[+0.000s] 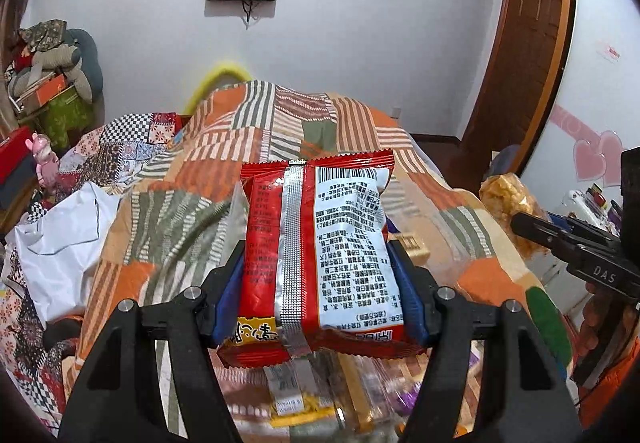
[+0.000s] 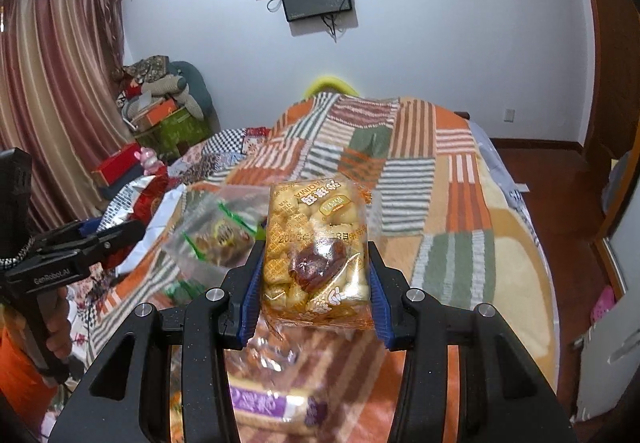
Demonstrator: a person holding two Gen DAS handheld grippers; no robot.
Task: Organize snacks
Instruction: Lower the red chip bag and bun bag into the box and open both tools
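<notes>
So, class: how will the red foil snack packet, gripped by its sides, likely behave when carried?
The red foil snack packet looks puffy and probably light. Its glossy film may slip between the blue fingers. The far end stays level, so it seems fairly stiff.

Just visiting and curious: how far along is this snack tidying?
Nothing looks sorted yet. In hand: the left gripper grips a red snack packet, the right gripper a clear bag of golden puffs, both lifted above the patchwork blanket. Left: a purple-labelled pack and a clear zip bag there.
</notes>
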